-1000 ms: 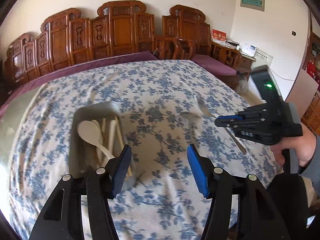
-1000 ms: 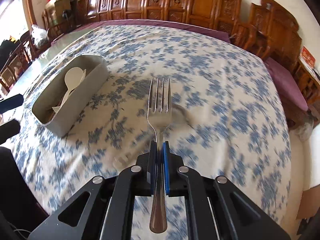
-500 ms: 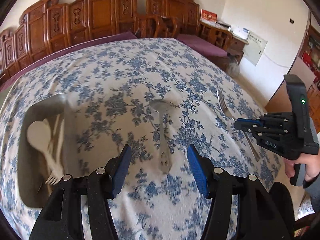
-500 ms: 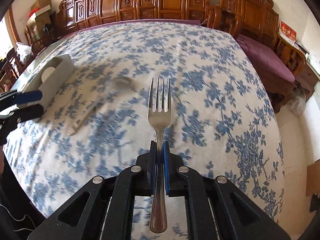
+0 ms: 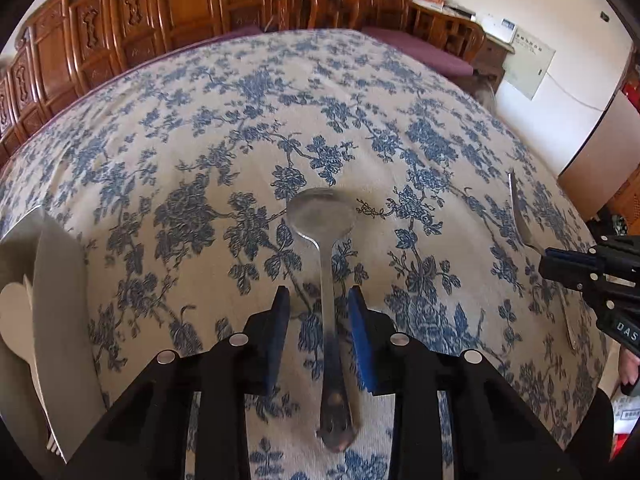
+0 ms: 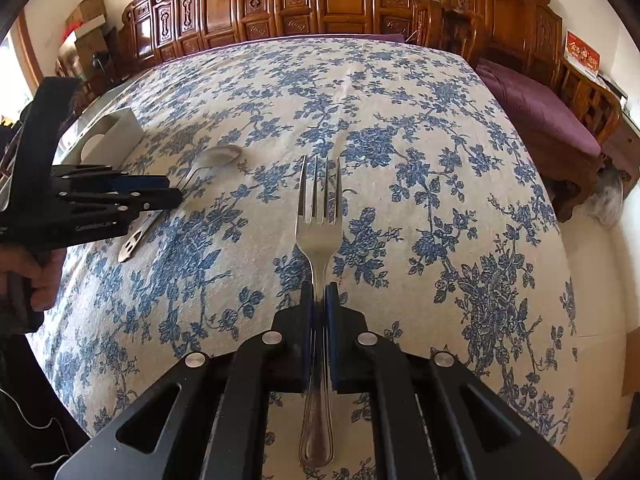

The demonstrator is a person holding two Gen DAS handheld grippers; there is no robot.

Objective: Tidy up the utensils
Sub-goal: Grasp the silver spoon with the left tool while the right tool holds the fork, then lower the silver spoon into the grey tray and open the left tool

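At the far left of your left wrist view, the grey utensil tray (image 5: 60,320) sits on the bench, with a pale wooden spoon (image 5: 14,300) lying inside it and the white tines of a small fork (image 5: 54,446) showing at its near end. To the right of the tray, the blue-flowered tablecloth (image 5: 200,140) covers the bench. In the middle, your left gripper (image 5: 318,332) has its blue-padded fingers (image 5: 276,336) set narrowly apart on either side of the metal spoon (image 5: 324,224), which lies flat on the cloth with its bowl pointing away from you and its handle running back between the pads. There is a gap on each side of the handle, so the fingers are not yet pressing it. Further right, your right gripper (image 5: 560,264) comes in from the edge of the view, holding the metal fork (image 5: 520,216) above the cloth.

In your right wrist view, the left gripper (image 6: 168,194) shows at the far left, low over the spoon (image 6: 216,156), with the tray (image 6: 120,132) just beyond it. In the centre, the right gripper (image 6: 320,320) has its fingers (image 6: 306,320) clamped tight on the neck of the fork (image 6: 318,232), tines pointing away from you and the handle end hanging below the fingers. To the right, carved wooden chairs (image 6: 520,20) with a purple cushion (image 6: 536,108) stand along the bench edge.
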